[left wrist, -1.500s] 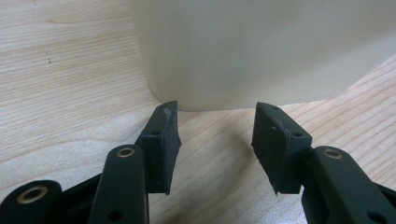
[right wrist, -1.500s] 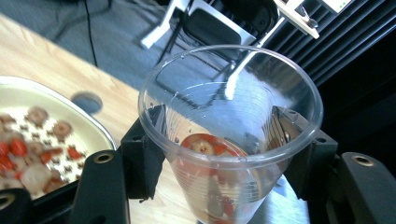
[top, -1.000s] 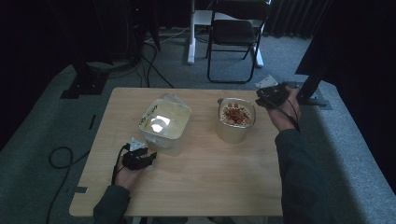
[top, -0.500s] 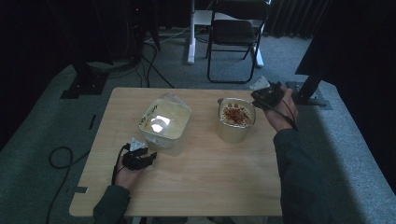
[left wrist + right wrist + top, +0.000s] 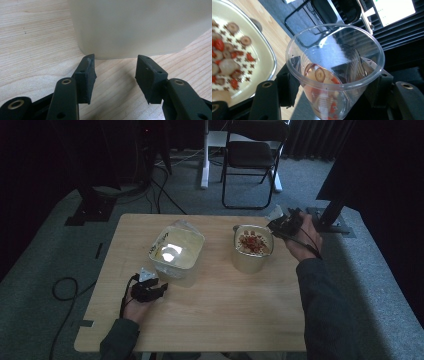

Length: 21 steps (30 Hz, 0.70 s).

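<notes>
My right gripper (image 5: 283, 226) is shut on a clear plastic cup (image 5: 335, 62), held tilted at the right rim of a cream tub (image 5: 252, 255) filled with red and brown dried pieces (image 5: 227, 57). A few pieces lie in the cup's bottom. The jaws of my right gripper (image 5: 332, 78) clasp the cup's sides. A second, translucent square tub (image 5: 176, 252) stands at the table's middle left. My left gripper (image 5: 150, 290) rests on the wood just before that tub. In the left gripper view the left gripper (image 5: 115, 60) stands open with nothing between its jaws, close to the tub's wall (image 5: 135, 27).
The wooden table (image 5: 215, 315) stands on grey carpet. A folding chair (image 5: 252, 157) and a white stand are behind it. Cables (image 5: 62, 287) lie on the floor at the left, and a dark equipment base (image 5: 332, 217) sits by the right rear corner.
My right gripper with the cup has edged slightly left, closer to the tub of dried pieces. The left gripper has stayed where it was.
</notes>
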Tool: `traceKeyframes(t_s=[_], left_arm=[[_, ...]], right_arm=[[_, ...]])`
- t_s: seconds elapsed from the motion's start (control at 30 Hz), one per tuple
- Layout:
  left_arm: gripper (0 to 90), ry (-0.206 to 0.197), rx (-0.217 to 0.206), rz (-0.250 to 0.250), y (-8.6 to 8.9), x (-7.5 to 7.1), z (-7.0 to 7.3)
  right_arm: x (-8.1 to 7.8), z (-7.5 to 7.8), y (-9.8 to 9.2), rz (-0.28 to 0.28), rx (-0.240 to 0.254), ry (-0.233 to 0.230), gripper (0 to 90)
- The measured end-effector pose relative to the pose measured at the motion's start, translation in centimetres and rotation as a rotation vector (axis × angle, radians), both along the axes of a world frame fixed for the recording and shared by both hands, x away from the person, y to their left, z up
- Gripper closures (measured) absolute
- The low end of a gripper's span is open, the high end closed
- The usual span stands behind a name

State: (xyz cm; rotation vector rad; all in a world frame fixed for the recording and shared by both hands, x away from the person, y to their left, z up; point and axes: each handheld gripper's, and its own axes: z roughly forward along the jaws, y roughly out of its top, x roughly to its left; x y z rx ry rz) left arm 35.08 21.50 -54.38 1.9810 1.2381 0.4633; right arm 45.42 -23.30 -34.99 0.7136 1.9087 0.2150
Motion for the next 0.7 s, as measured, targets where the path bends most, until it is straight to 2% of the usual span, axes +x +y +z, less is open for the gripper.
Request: traceKeyframes(t_s=[0.2, 0.37, 0.7], left_arm=[[50.5, -0.001, -0.001, 0.0, -0.03, -0.02, -0.01], [50.5, -0.002, -0.001, -0.001, -0.04, -0.03, -0.01], [50.4, -0.002, -0.001, -0.001, -0.06, -0.03, -0.01]], right_arm=[[-0.1, -0.18, 0.45, 0.005, -0.087, 0.009, 37.4], [-0.07, -0.39, 0.74, 0.01, -0.139, 0.021, 37.2], [0.03, -0.45, 0.83, 0.007, -0.18, 0.035, 37.2]])
